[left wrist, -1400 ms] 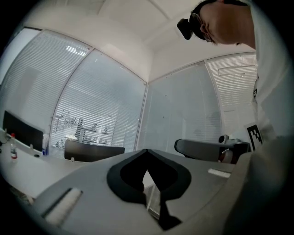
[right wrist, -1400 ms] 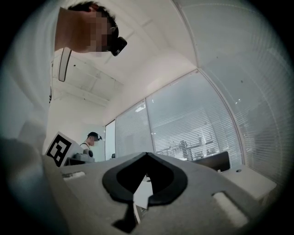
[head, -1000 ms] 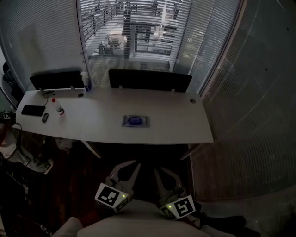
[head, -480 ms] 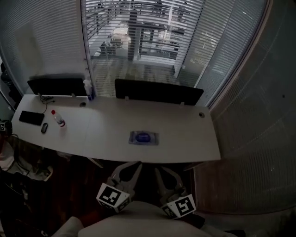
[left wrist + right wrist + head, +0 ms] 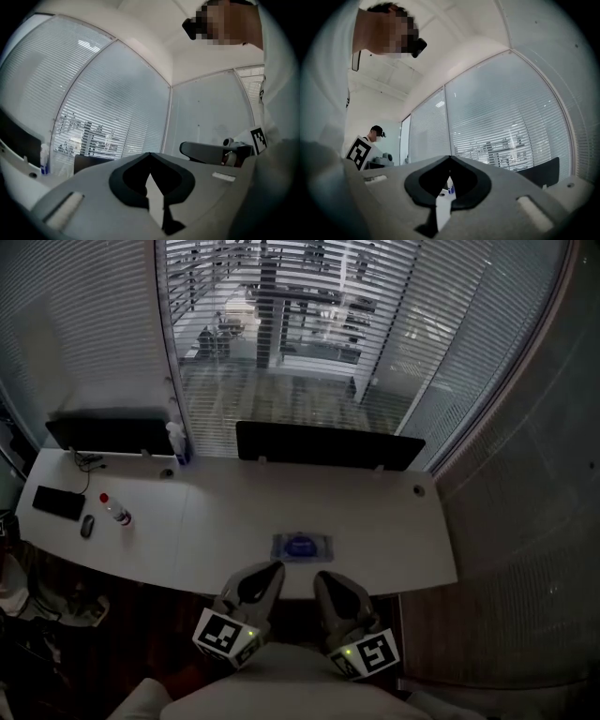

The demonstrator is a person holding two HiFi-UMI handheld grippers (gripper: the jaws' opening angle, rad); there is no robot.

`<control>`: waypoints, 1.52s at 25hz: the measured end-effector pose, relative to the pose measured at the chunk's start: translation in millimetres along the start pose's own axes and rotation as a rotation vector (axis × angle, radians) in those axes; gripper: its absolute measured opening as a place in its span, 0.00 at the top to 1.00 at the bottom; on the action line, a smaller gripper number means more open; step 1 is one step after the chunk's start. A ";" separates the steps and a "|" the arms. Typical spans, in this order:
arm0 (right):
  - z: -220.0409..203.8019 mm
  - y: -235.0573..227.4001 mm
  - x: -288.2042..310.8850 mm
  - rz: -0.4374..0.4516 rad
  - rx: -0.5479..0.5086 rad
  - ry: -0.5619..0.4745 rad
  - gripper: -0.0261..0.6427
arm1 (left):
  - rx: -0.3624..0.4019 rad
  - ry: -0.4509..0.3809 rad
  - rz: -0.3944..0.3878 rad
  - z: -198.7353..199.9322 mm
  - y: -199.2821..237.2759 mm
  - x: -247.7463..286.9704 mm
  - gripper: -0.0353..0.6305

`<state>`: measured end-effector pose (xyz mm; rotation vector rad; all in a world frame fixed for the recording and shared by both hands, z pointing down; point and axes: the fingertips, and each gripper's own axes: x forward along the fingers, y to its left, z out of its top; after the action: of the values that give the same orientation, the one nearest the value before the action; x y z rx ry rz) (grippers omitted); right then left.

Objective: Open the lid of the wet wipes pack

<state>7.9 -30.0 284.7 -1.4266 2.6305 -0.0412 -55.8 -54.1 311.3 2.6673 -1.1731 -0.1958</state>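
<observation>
White desk (image 5: 394,521) in dim light, slatted blinds (image 5: 281,324) behind; near its front edge, flat on the top, the pack (image 5: 301,547), blue lid (image 5: 301,545) facing up and lying level with the wrapper. Just short of the pack and apart from it, left gripper (image 5: 266,570) and right gripper (image 5: 325,577) side by side, tips at the desk's front edge, pack ahead of the gap between the two. Left jaws closed tip to tip, nothing between; right jaws likewise pressed together, empty; both pointing roughly level towards the blinds. Along the back edge, two dark screens (image 5: 330,444); beside the left one, a spray bottle (image 5: 179,442). At the desk's left end, well apart from the pack: small bottle (image 5: 116,511) with a red cap, black phone (image 5: 58,502), dark mouse (image 5: 86,526). Far off in the right gripper view, a person (image 5: 375,133) in a cap.
</observation>
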 end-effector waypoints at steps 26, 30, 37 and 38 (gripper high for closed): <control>-15.7 -75.8 52.0 0.083 0.001 0.056 0.96 | 0.003 0.070 0.061 -19.2 26.1 94.4 0.94; -37.7 -91.5 56.3 0.081 -0.013 0.106 0.96 | -0.004 0.095 0.062 -35.5 33.4 103.5 0.94; -76.4 -116.9 71.8 0.126 -0.032 0.196 0.96 | -0.010 0.157 0.081 -68.3 55.9 122.9 0.94; -84.7 -121.0 74.0 0.133 -0.037 0.213 0.96 | -0.015 0.165 0.083 -76.8 59.9 126.1 0.94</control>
<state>56.6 -162.0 371.2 -1.3224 2.9071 -0.1374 2.5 -175.5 396.6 2.5596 -1.2208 0.0292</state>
